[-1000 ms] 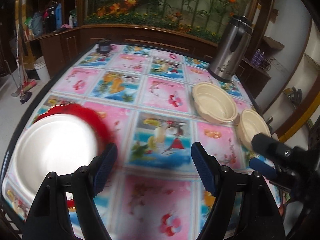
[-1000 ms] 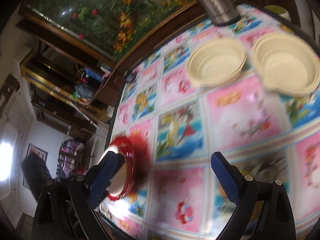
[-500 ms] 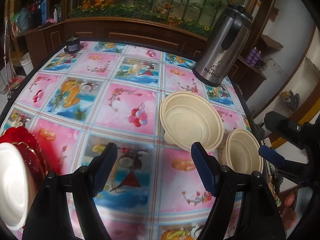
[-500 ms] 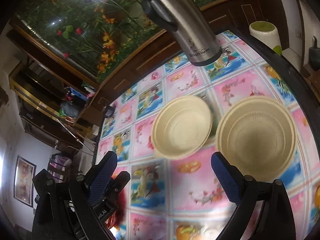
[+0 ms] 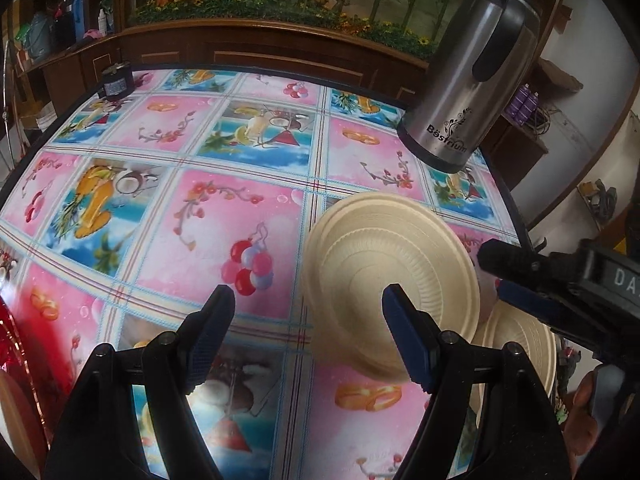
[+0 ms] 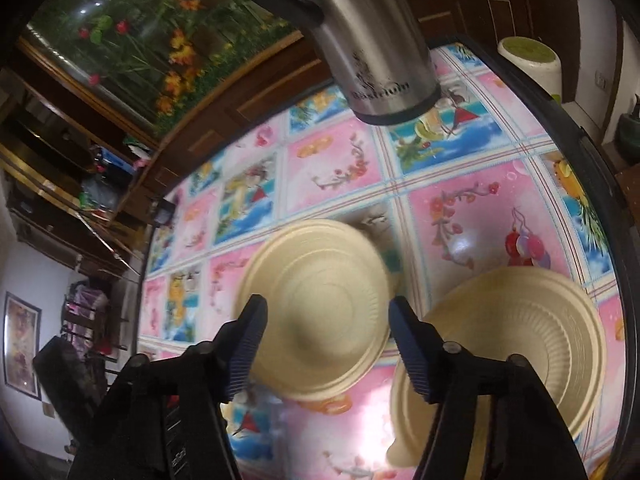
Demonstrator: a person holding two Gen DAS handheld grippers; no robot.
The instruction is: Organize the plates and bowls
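On the table, covered in a glossy pink-and-blue picture-tile cloth, two cream ribbed plastic bowls sit mouth-up, so being round they have no long axis to speak of. The nearer cream ribbed plastic bowl lies at about 3 o'clock in the left wrist view; the second cream ribbed plastic bowl is just beside it at 4 o'clock, partly hidden. Whether the rims touch I cannot tell.

The left tool hangs above the cloth with its jaws wide apart and nothing between them; its right finger overlaps the nearer bowl's image.

The right tool has its jaws closing, framing the nearer bowl without the pads pressing on it. The second bowl sits at its 3 o'clock.

A tall brushed-steel flask with a black handle stands at 1 o'clock.
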